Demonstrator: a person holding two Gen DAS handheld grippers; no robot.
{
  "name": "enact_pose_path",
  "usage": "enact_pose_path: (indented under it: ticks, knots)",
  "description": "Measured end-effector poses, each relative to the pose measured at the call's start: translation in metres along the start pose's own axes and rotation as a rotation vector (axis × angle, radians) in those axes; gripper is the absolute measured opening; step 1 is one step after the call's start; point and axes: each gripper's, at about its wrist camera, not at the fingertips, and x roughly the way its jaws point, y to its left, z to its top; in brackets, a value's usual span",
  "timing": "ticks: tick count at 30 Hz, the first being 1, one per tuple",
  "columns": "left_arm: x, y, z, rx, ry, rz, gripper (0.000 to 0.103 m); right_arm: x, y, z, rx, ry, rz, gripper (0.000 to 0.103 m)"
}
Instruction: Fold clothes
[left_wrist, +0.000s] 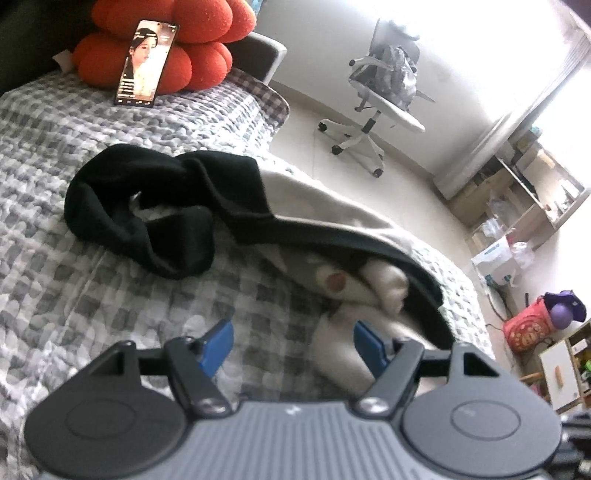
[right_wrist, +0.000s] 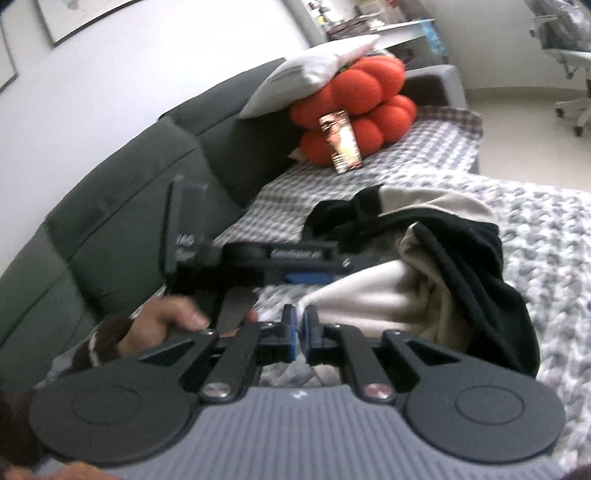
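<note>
Left hand-held gripper (left_wrist: 293, 341) gaping, tilted down over bedspread (left_wrist: 74, 295), right hand-held gripper (right_wrist: 298, 334) closed, empty.

A grey-and-white checked blanket (left_wrist: 110, 155) covers the bed, its weave knobbly and thick. At the far end sits an orange bobbled cushion (left_wrist: 177, 48), and a phone (left_wrist: 146, 64) leans upright against it, screen lit. A white pillow (right_wrist: 310, 74) rests tilted on top of the cushion, against a dark grey padded headboard (right_wrist: 122, 192). Beyond the bed, on a pale floor, stands a white office chair (left_wrist: 384, 96) with something grey heaped on its seat. Open wooden shelves (left_wrist: 524, 184) line the far wall — cluttered, contents unclear — with plastic bags (left_wrist: 498, 258) and a red bag (left_wrist: 528, 325) on the floor nearby. Framed pictures (right_wrist: 74, 18) hang on the white wall.
</note>
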Motion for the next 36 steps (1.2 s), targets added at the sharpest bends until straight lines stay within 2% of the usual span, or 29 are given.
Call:
enact_pose_path:
  ticks: [9, 14, 18, 23, 24, 25, 27, 32, 36]
  knots:
    - [-0.025, -0.004, -0.005, 0.025, -0.008, -0.024, 0.073, -0.001, 0.017, -0.023, 0.025, 0.077, 0.087, 0.008]
    - [-0.024, -0.003, -0.006, 0.025, 0.001, -0.023, 0.073, 0.01, 0.018, -0.038, 0.009, 0.126, 0.047, 0.008]
    - [-0.023, -0.003, -0.009, 0.023, 0.01, -0.018, 0.073, 0.022, 0.021, -0.045, -0.05, 0.146, -0.056, 0.015]
    - [-0.022, 0.0, -0.007, 0.02, 0.011, -0.01, 0.073, 0.017, 0.015, -0.046, -0.056, 0.145, -0.105, 0.016]
    - [-0.021, 0.001, -0.006, 0.018, 0.011, -0.008, 0.073, 0.014, 0.014, -0.045, -0.051, 0.136, -0.111, 0.022]
    - [-0.021, 0.002, -0.006, 0.016, 0.01, -0.005, 0.073, 0.011, 0.012, -0.043, -0.047, 0.127, -0.118, 0.037]
    - [-0.02, 0.005, -0.004, 0.016, 0.01, 0.0, 0.073, 0.002, 0.012, -0.042, -0.045, 0.094, -0.13, 0.051]
    - [-0.019, 0.009, 0.001, 0.036, -0.014, 0.049, 0.073, -0.012, 0.006, -0.032, -0.056, 0.043, -0.172, 0.051]
    - [-0.015, 0.012, 0.007, 0.097, -0.061, 0.13, 0.071, -0.022, -0.009, -0.021, -0.053, -0.011, -0.247, 0.051]
